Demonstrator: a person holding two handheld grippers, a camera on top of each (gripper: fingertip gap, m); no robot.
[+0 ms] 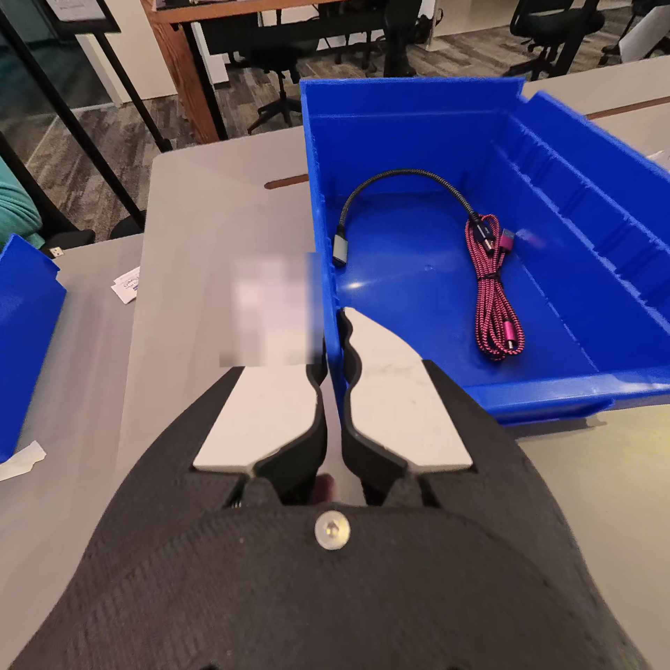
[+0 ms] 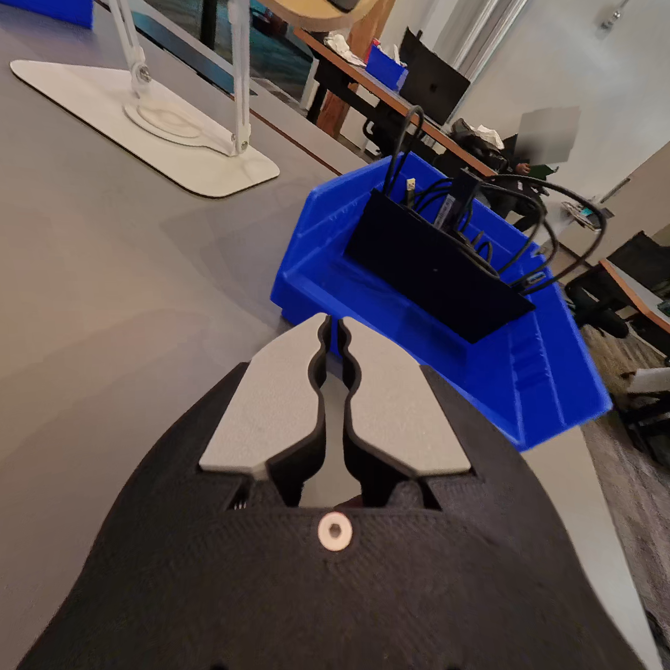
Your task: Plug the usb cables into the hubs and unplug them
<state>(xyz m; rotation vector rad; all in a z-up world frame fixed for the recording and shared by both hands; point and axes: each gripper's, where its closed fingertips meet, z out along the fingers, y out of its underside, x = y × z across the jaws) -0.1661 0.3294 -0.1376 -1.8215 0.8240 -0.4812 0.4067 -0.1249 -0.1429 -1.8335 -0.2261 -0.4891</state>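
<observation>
The left gripper (image 1: 333, 337) has its two fingers straddling the near-left wall of a big blue bin (image 1: 328, 290) and clamped on it, one finger inside the bin and the other outside; the outside fingertip is partly behind a blurred patch. Ahead and to the right of that gripper, on the bin floor, lies a short black braided cable (image 1: 406, 177) arched into a loop, its grey plug end resting against the same wall just past the fingertips. Further right sits a bundled pink-and-black braided cable (image 1: 493, 290) with magenta plugs. Off to the far left is the corner of another blue bin (image 1: 25, 326) and a few paper slips (image 1: 127, 288) on the grey table (image 1: 203, 224).

The right gripper (image 2: 334, 322) is pressed together with nothing in it, hovering over the table just short of the near corner of a second blue bin (image 2: 311, 253). Inside that one, up and right of the fingertips, a flat black hub (image 2: 435, 268) leans at an angle, with black cables (image 2: 544, 224) looping out behind it. Far left of the gripper, a white lamp base (image 2: 145, 123).
</observation>
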